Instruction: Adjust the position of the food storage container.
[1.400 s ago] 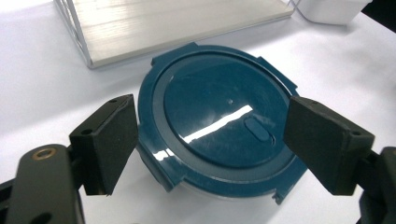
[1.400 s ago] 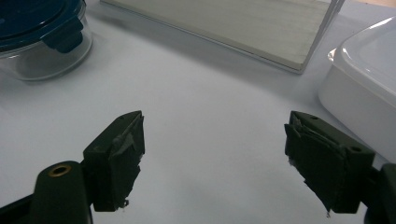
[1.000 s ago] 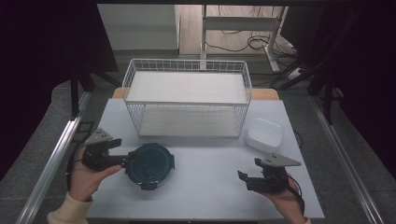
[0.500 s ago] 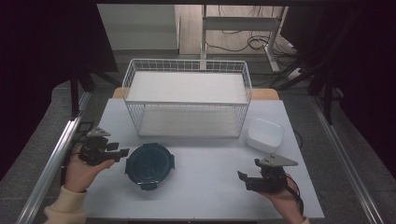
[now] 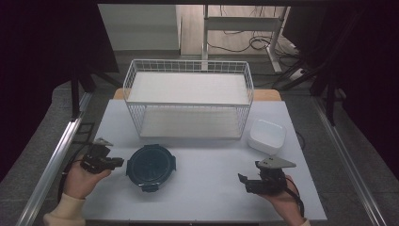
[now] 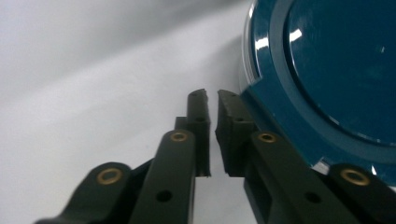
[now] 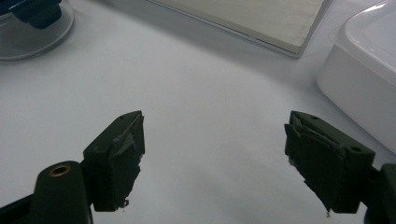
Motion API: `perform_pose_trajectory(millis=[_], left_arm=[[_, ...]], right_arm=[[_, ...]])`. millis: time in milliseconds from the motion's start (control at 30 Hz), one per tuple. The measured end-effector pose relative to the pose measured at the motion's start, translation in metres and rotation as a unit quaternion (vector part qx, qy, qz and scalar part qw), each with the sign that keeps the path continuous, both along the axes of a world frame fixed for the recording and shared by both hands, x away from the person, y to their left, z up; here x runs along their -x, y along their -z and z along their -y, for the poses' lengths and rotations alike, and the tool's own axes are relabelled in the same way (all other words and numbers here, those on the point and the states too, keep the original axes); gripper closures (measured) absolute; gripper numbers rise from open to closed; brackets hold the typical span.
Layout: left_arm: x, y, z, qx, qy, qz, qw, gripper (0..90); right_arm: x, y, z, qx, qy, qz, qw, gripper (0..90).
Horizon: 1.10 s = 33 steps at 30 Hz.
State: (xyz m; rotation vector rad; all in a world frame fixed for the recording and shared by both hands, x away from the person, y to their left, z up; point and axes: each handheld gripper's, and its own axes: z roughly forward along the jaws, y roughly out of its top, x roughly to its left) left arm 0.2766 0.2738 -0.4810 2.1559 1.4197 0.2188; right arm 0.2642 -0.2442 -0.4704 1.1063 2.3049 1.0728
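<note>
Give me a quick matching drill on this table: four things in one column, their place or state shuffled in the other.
1 round blue-lidded container
2 white lidded box
3 left gripper
4 right gripper

a jaws wide apart
b right of the wire rack
c jaws nearly together, beside the blue lid
d front left of the table

Pairs: 1-d, 2-b, 3-c, 4-a

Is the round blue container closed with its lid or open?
Closed: the blue lid covers the round container flat, its latch tabs down.
</note>
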Motion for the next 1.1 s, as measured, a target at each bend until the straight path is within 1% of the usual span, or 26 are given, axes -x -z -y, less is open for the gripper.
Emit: perform_pose_trajectory(millis=[100,167,300,400,433,900,1100], left_arm=[[0.002,0.003,0.004,-0.005,0.013,-0.007,0.9999,89.5],[0.003,0.004,0.004,-0.001,0.017,-0.01,0.9998,89.6],[0.002,0.008,0.006,0.001,0.018,-0.013,0.9998,89.5],[0.001,0.01,0.007,-0.001,0.016,-0.013,0.9998,89.8],[0.001,0.011,0.007,0.005,0.012,-0.011,0.9999,89.8],[-0.002,0.012,0.011,0.001,0.006,-0.005,1.0,90.0],[-0.006,0.012,0.019,0.014,0.015,-0.006,0.9998,90.0]], right_arm=[[-0.001,0.001,0.0,0.002,0.0,0.0,1.0,20.1],[-0.001,0.001,0.0,0.002,0.001,0.0,1.0,20.1],[-0.001,0.002,-0.002,0.009,-0.002,0.002,1.0,20.1],[-0.002,0.002,-0.001,0.01,0.0,0.004,0.9999,20.1],[-0.003,0.002,-0.001,0.009,0.001,0.004,1.0,20.1],[-0.006,0.0,-0.006,0.01,-0.008,0.007,0.9999,20.2],[-0.007,0.0,-0.007,0.01,-0.011,0.008,0.9999,20.2]])
